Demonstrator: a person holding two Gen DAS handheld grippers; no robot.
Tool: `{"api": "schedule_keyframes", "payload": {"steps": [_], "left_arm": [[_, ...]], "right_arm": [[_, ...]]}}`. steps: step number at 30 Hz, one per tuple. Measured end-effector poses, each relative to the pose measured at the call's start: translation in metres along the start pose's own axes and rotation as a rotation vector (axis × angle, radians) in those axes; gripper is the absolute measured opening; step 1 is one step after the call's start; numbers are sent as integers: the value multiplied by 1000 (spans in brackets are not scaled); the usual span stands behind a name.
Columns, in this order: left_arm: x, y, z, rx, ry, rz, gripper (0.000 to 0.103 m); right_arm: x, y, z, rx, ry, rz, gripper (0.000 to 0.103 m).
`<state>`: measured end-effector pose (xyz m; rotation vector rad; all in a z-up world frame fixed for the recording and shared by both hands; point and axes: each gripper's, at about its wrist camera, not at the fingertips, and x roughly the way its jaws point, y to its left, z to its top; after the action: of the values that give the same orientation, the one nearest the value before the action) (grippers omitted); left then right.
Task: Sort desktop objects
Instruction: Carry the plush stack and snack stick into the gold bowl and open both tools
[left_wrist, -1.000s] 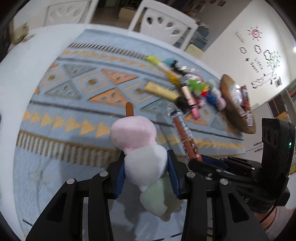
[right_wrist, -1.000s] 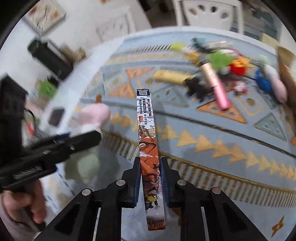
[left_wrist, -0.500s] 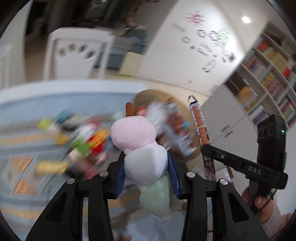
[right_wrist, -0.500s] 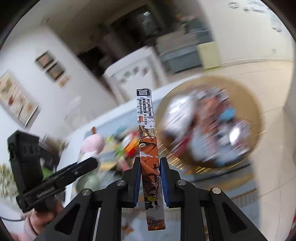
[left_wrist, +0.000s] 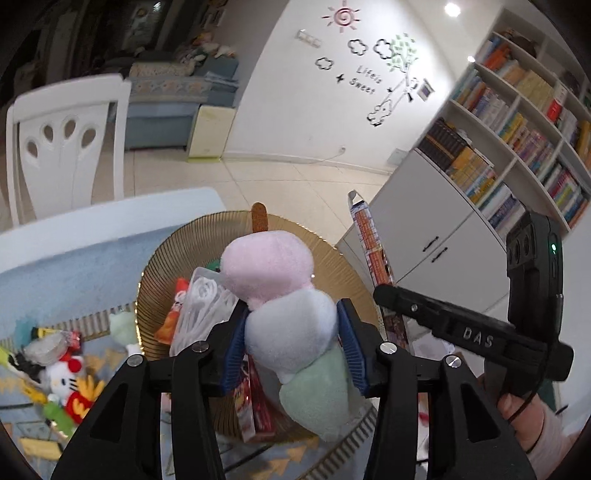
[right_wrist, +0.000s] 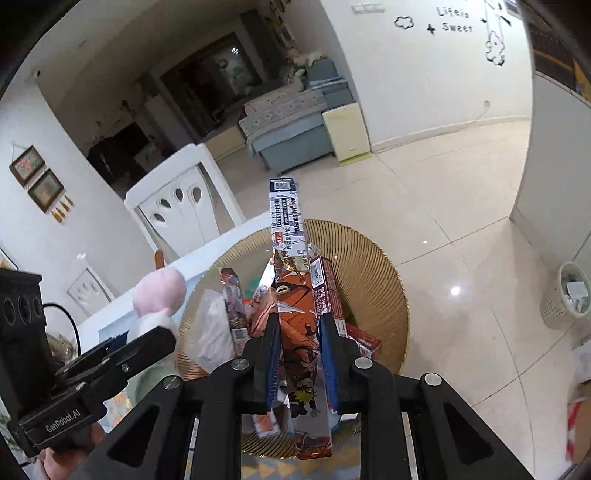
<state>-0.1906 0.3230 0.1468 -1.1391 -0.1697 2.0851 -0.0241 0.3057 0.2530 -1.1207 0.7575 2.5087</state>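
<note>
You are looking at a plush toy (left_wrist: 284, 306) showing pink, white and pale green lumps, a packet (right_wrist: 295, 295) showing orange cartoon print with a white end, a golden ribbed basket (left_wrist: 162, 266), and a blue cloth (left_wrist: 74, 273) showing yellow triangles.

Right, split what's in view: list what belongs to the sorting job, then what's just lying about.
Part of the job:
- plush dango skewer, between the opening left gripper
- long snack packet, clamped in the right gripper
- woven basket under both
- toys on the mat, not yet sorted

Lying about:
- white chair
- bookshelf
- waste bin
</note>
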Motion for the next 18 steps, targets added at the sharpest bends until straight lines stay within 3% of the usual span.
{"api": "schedule_keyframes", "payload": {"steps": [4, 6, 11, 18], "left_arm": [[4, 18, -7, -96, 34, -18, 46], [-3, 22, -13, -98, 27, -17, 46], [-25, 22, -26, -55, 5, 91, 47], [-63, 30, -50, -42, -6, 187, 47]], "right_arm": [[3, -7, 4, 13, 6, 10, 21], [1, -14, 2, 28, 7, 31, 28], [-1, -10, -8, 22, 27, 37, 29], [-7, 28, -39, -45, 79, 76, 29]]}}
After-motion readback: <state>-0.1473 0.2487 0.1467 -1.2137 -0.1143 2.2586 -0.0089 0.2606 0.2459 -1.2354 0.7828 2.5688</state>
